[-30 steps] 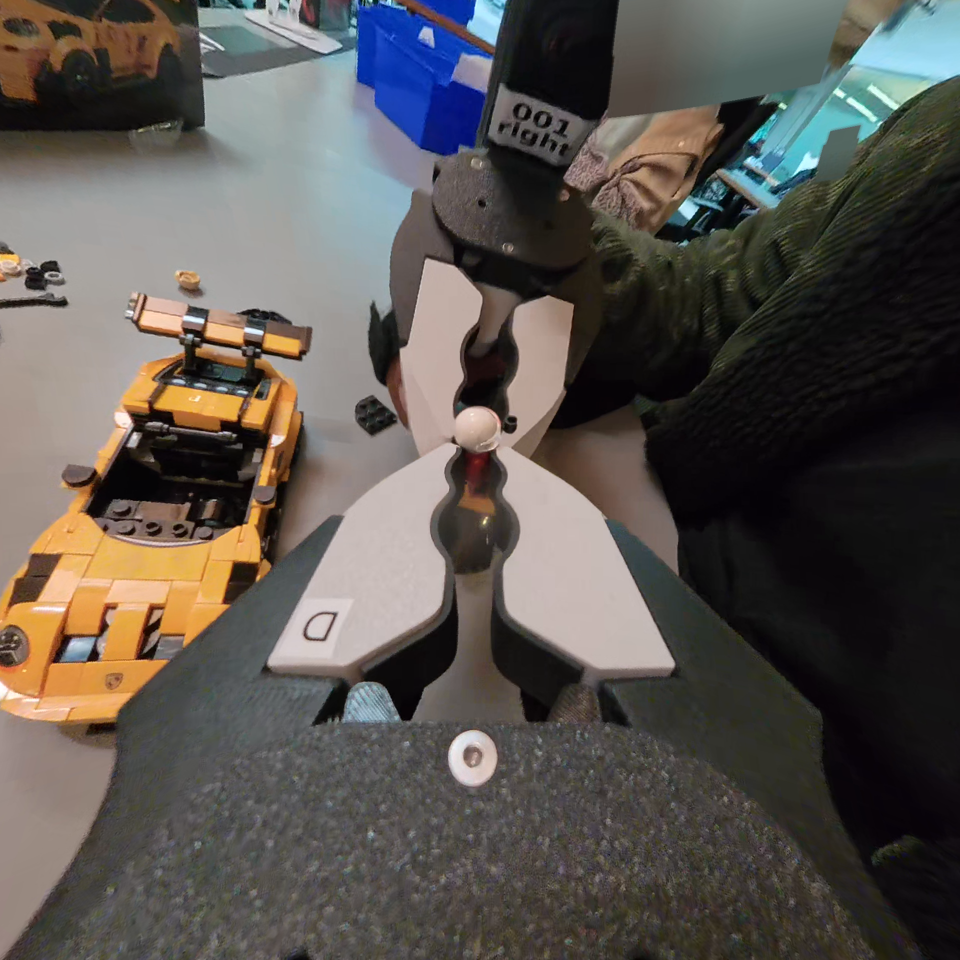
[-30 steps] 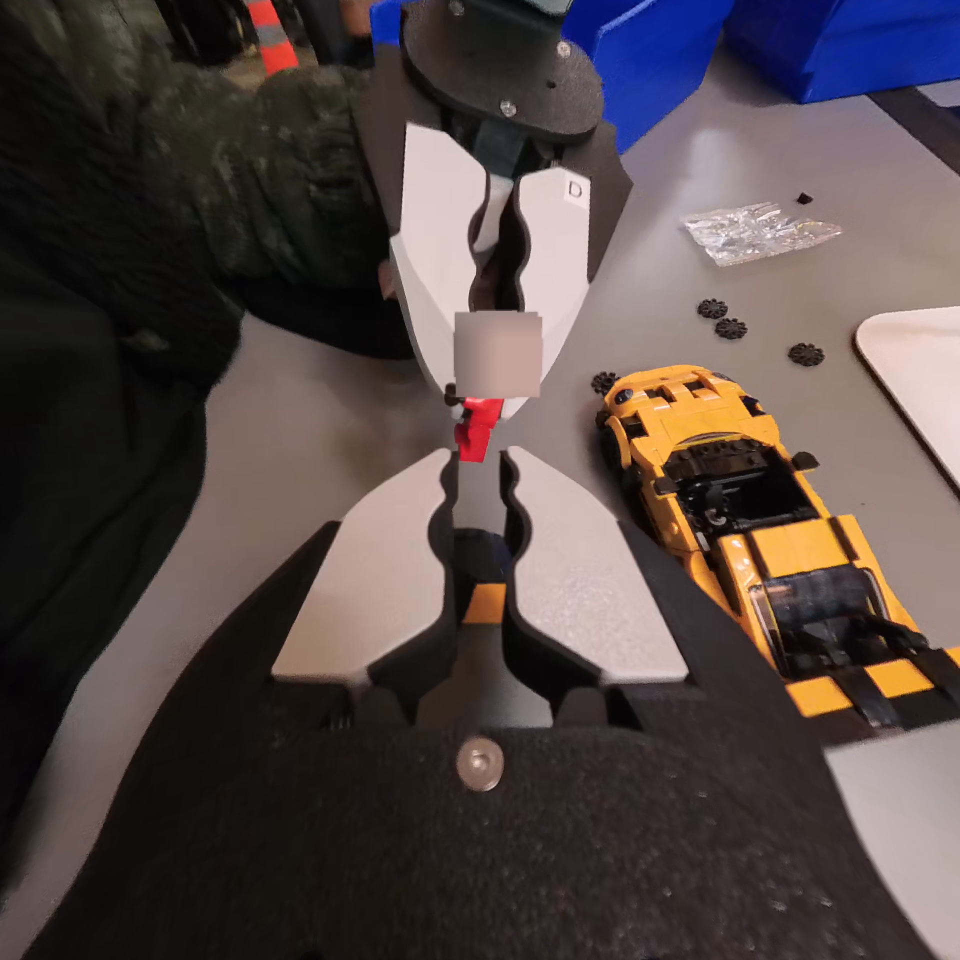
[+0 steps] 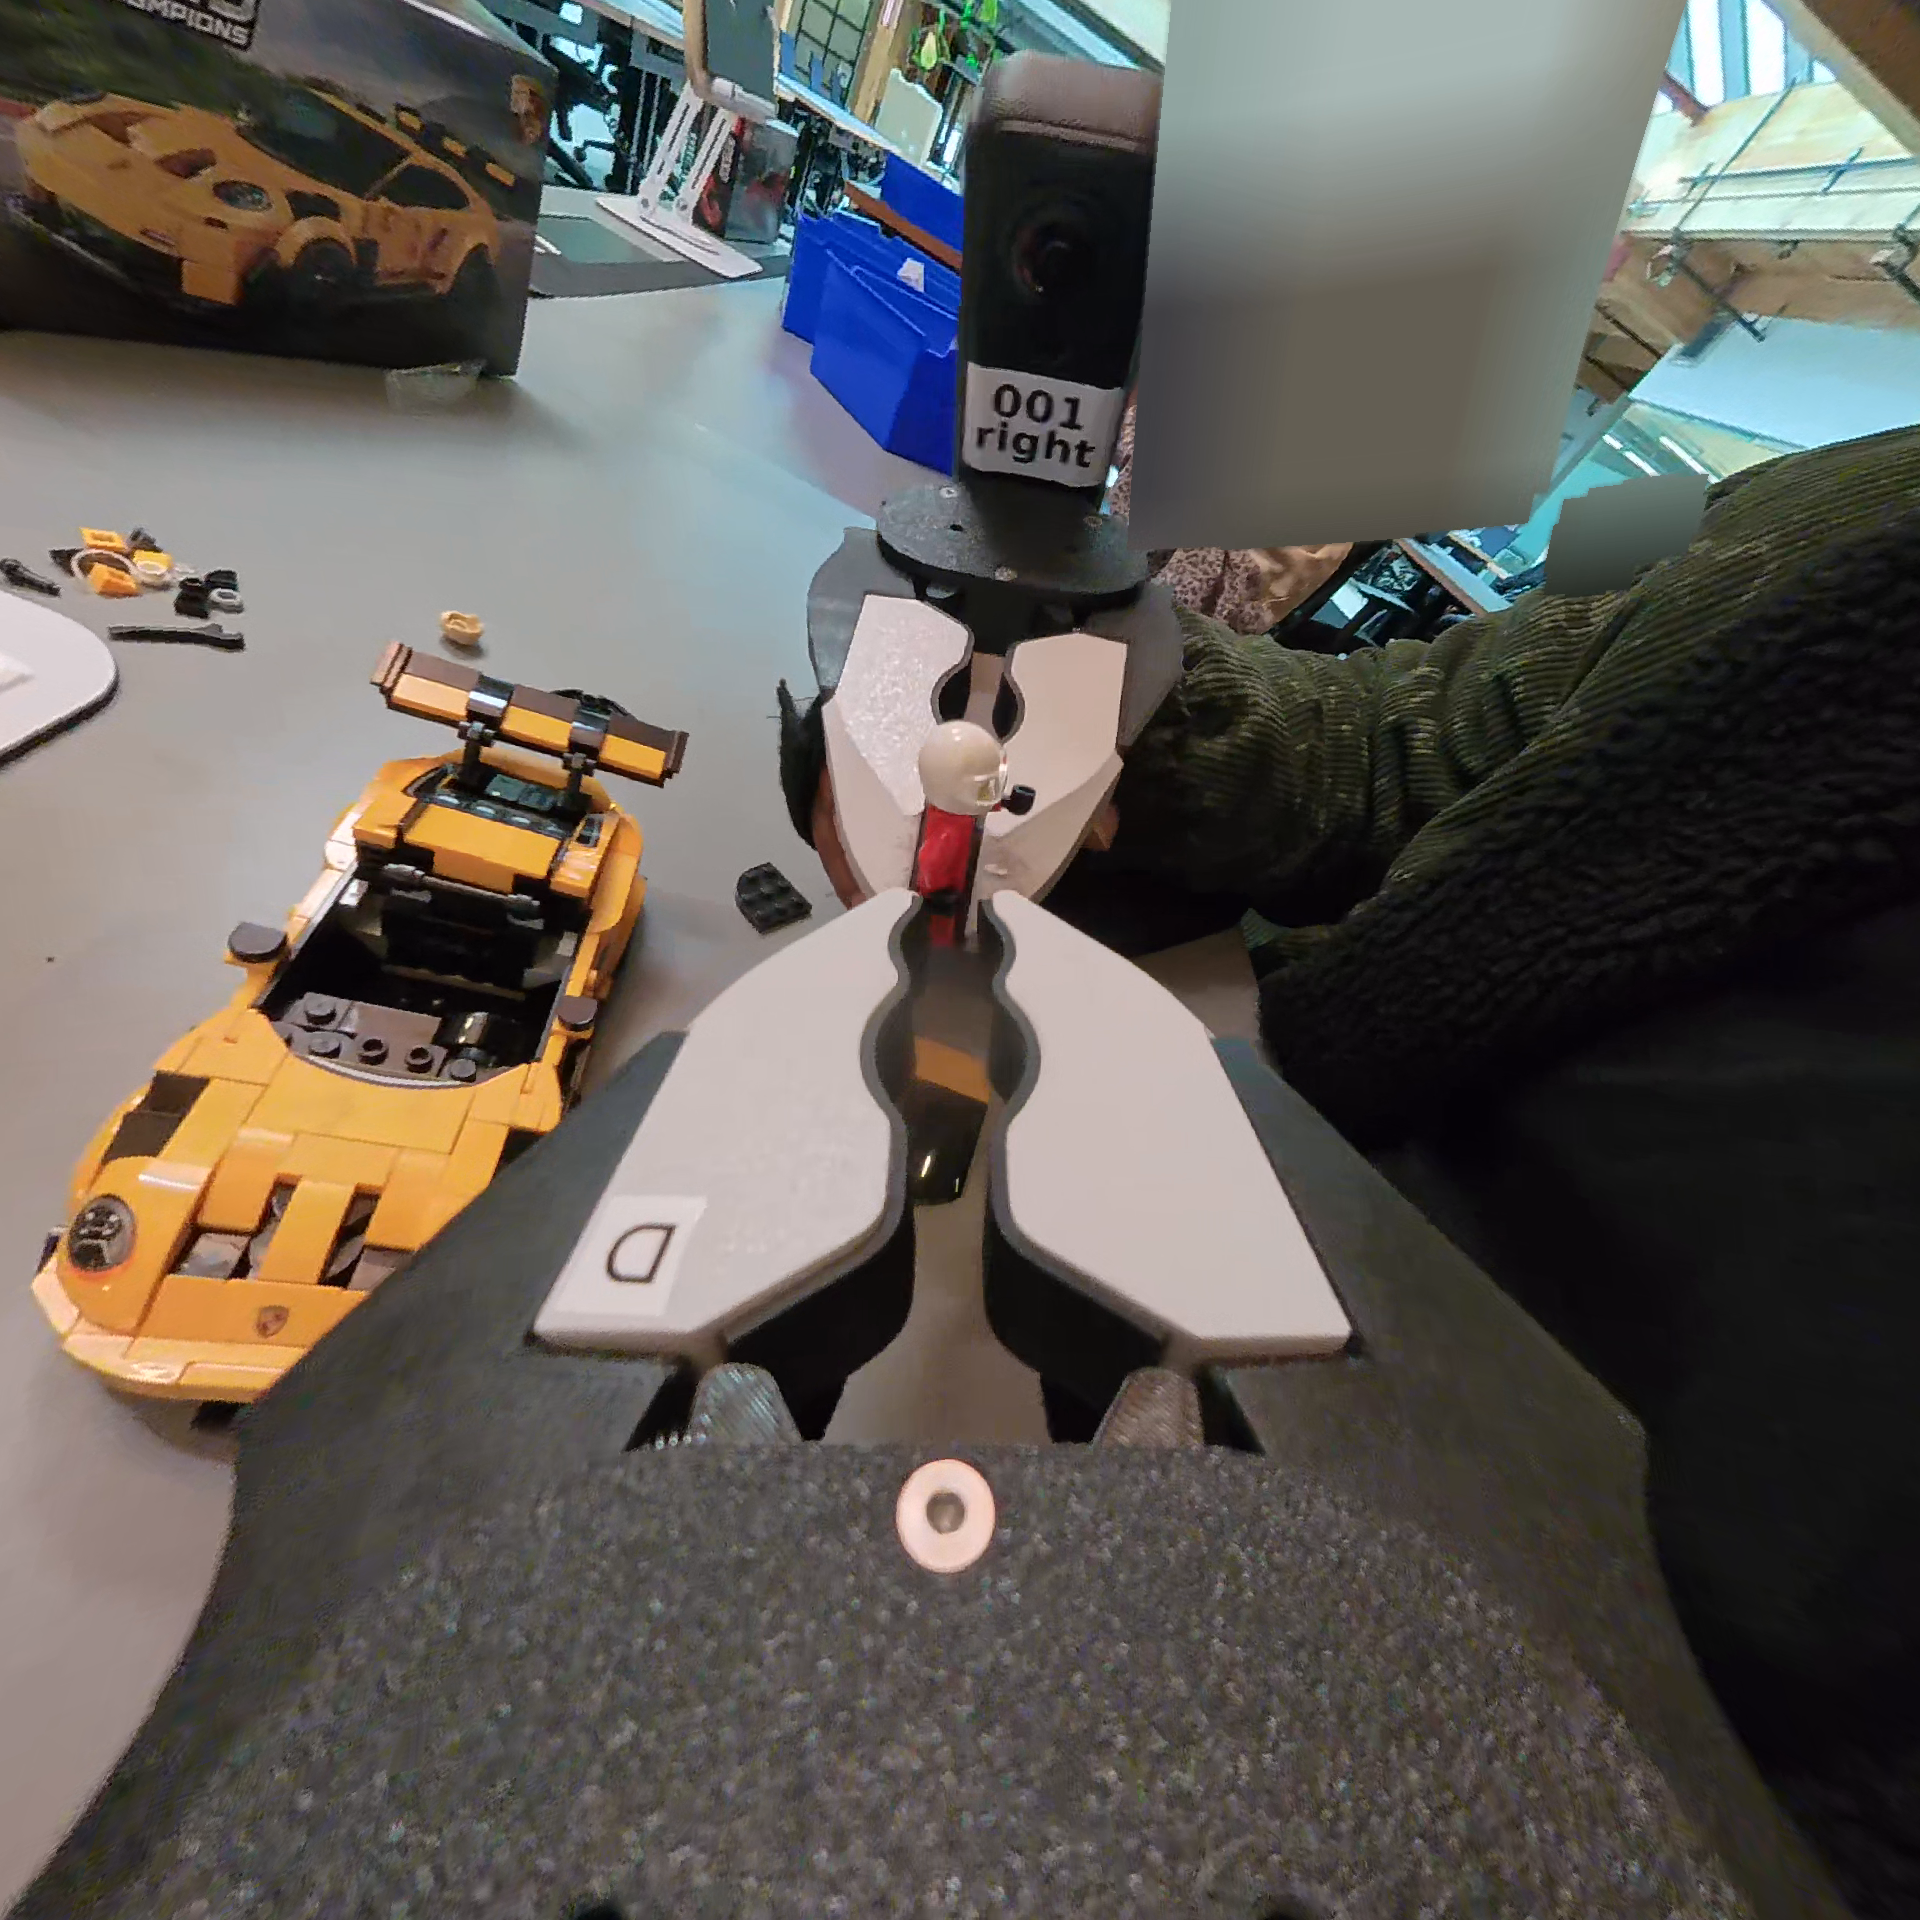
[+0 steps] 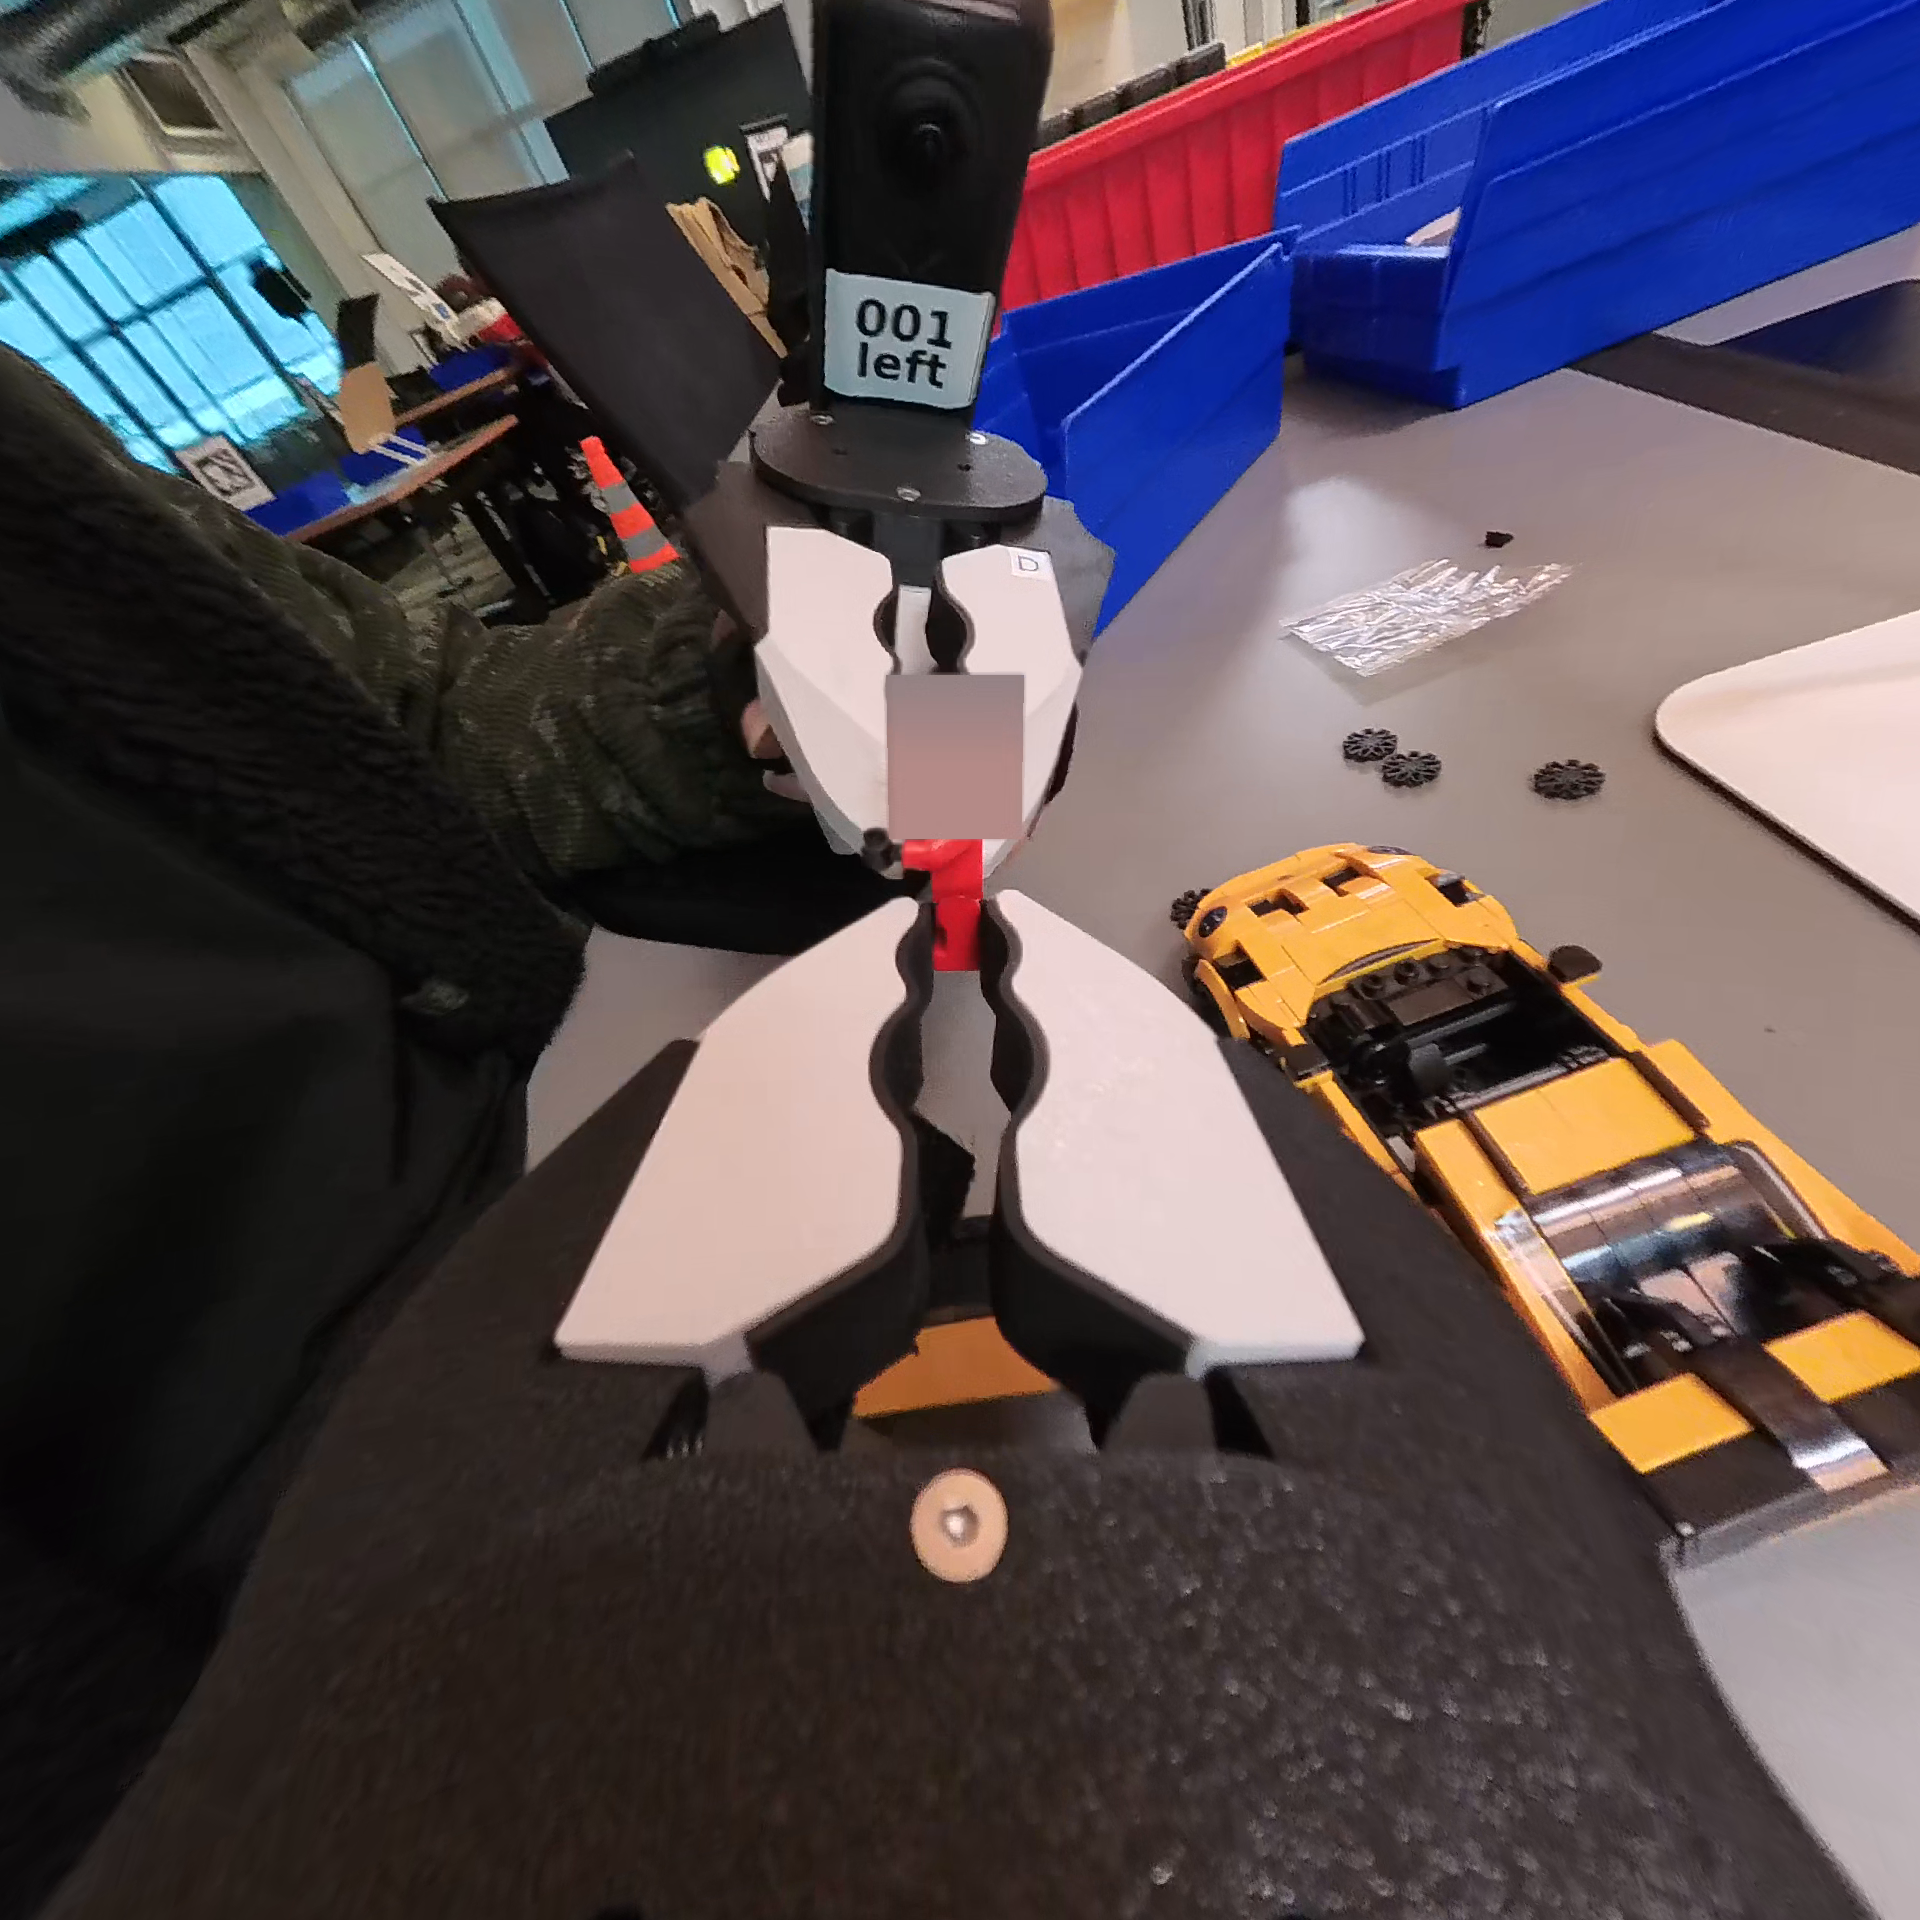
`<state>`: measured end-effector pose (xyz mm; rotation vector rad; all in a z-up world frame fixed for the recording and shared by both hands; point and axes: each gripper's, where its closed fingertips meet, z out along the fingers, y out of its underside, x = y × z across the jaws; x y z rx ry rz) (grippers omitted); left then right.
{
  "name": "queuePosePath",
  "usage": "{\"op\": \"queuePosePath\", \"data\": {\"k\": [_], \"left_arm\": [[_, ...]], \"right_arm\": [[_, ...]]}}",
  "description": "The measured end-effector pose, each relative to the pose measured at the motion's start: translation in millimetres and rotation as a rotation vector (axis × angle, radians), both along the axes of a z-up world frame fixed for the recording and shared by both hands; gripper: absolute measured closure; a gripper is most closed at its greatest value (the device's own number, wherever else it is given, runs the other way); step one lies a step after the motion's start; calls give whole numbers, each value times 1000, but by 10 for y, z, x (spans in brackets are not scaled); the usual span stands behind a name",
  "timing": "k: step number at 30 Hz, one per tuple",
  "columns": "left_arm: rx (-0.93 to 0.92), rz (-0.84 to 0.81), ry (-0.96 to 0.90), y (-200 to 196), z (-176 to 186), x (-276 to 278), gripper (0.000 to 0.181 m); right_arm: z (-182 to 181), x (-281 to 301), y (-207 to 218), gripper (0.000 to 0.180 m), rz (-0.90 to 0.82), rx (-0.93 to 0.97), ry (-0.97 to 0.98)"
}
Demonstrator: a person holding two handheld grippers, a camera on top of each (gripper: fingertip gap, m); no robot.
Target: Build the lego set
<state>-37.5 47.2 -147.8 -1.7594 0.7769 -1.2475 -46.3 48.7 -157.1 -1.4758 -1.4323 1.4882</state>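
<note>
Above the near edge of the grey bench (image 3: 623, 499), the two grippers meet tip to tip, and between them stands a small minifigure (image 3: 951, 831) with a red body and a white helmet. The left gripper (image 3: 945, 909) has its jaws drawn narrow around the figure's legs, pinching them at the very tips. Facing it, the right gripper (image 4: 948, 914) is just as narrow, its tips on either side of the same red figure (image 4: 954, 904); whether they actually press on it cannot be told from either view. In the left wrist view the right gripper (image 3: 971, 862) sits behind the figure, and a dark green sleeve (image 3: 1507, 779) reaches in from the bench's near side. Off to the side, resting on the bench, is the yellow lego car (image 3: 343, 1039), roof off, black interior studs showing, rear wing up. A small black plate (image 3: 771, 896) lies just beside the car's tail. Farther along the bench sits a scatter of loose pieces (image 3: 145, 582) near a white tray (image 3: 42, 675), and the set's box (image 3: 260, 177) stands toward the far edge. In the right wrist view three black wheel rims (image 4: 1455, 767) lie beyond the car (image 4: 1507, 1091), with a crumpled clear bag (image 4: 1423, 613) and blue bins (image 4: 1558, 239) farther back.
</note>
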Motion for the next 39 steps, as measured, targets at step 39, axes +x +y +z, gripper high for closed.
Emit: {"op": "queuePosePath", "data": {"k": [39], "left_arm": [[-36, 8, 3, 45, -93, -59, 167]], "right_arm": [[-54, -36, 105, 172, -89, -68, -44]]}}
